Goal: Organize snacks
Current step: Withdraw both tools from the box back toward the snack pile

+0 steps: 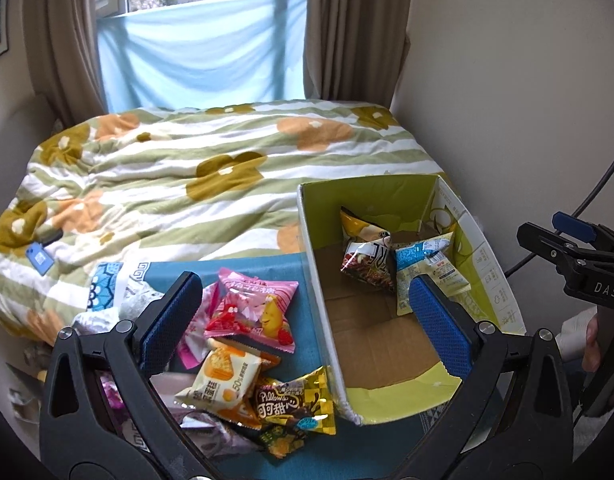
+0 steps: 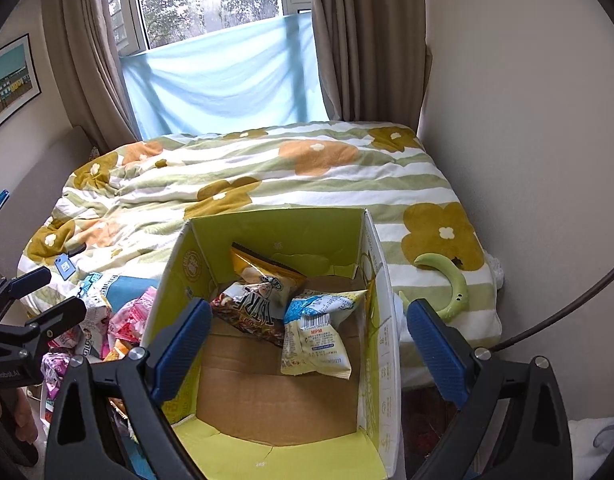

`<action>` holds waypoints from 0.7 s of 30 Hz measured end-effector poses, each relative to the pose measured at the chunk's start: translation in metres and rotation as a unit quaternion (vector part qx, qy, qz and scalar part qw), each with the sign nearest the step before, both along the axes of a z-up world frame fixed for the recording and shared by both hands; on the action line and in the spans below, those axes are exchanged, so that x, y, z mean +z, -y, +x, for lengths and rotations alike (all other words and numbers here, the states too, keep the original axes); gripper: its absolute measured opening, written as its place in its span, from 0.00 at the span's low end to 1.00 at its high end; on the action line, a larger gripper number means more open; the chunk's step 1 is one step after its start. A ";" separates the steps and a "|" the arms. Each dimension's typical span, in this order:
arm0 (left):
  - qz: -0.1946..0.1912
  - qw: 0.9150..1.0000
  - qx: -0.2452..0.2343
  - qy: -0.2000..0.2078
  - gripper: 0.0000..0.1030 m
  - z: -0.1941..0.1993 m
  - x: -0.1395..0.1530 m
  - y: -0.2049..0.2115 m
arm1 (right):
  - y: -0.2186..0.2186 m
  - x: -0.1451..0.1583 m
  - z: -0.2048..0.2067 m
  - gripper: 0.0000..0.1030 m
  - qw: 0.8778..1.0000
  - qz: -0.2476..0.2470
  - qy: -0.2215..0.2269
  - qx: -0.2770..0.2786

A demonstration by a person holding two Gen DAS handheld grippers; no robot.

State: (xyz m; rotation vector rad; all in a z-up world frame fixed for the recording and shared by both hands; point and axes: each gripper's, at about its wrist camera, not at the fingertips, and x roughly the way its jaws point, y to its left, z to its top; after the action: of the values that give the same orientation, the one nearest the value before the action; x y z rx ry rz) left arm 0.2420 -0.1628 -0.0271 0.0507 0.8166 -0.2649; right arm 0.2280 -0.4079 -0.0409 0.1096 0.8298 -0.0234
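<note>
An open cardboard box (image 1: 311, 264) with a green lining stands on the bed's near edge, and the right wrist view looks straight into the box (image 2: 275, 224). Inside lie a blue-and-white packet (image 2: 319, 332), a dark noodle bag (image 2: 251, 312) and a yellow bag (image 2: 267, 268). Left of the box is a pile of snacks on a blue mat: a pink packet (image 1: 255, 308), a white-and-orange packet (image 1: 223, 376) and a gold packet (image 1: 295, 404). My left gripper (image 1: 305, 292) hangs open above the pile and the box wall, holding nothing. My right gripper (image 2: 311, 312) stands open over the box, holding nothing.
A flowered quilt (image 1: 211, 168) covers the bed beyond the box. A small blue card (image 1: 39, 258) lies on it at the left, a green curved object (image 2: 453, 280) at the right. A wall runs close on the right, a curtained window behind. A black cable (image 2: 567, 312) arcs at the right.
</note>
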 end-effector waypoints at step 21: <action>0.004 0.989 0.147 0.017 0.99 -0.184 0.002 -0.138 | -0.079 0.008 -0.125 0.95 0.991 0.053 0.057 0.107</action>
State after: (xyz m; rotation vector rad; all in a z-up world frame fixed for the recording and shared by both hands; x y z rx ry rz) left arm 0.0579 -0.0245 -0.0247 -0.0568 0.7804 0.0183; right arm 0.1025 -0.3287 -0.0326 0.1197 0.7254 0.2279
